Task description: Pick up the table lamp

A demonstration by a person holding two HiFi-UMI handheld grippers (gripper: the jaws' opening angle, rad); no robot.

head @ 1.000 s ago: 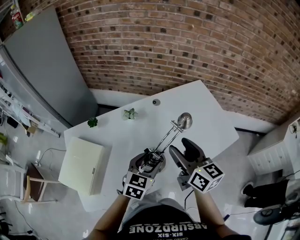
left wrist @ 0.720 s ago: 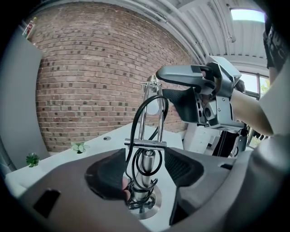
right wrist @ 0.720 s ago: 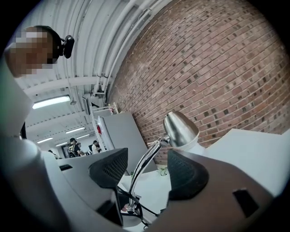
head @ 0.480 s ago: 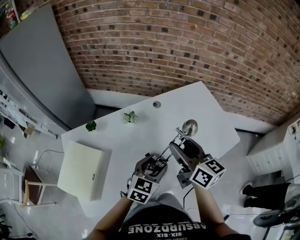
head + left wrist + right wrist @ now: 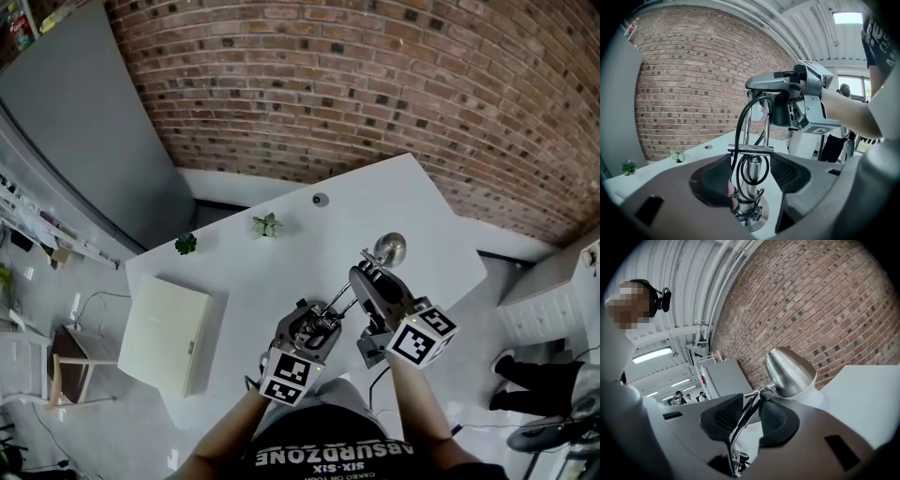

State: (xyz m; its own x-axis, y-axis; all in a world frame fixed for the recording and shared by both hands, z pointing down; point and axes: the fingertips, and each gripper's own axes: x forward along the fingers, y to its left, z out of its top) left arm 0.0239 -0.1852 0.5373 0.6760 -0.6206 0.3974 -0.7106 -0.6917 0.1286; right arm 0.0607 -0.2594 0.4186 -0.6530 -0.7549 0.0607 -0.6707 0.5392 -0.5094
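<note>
The table lamp [image 5: 389,248] stands near the front edge of the white table [image 5: 281,262], as the head view shows. Only the right gripper [image 5: 751,413] view shows that gripper's jaws, which have just been closing, pinching the lamp's thin arm below the shade. The left gripper [image 5: 751,176] view shows that gripper's jaws spread either side of the post above the base.

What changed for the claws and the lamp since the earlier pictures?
The right claw moved in toward the lamp, and its jaws have just been closing; they now grip its thin arm. The left claw stays around the post.
</note>
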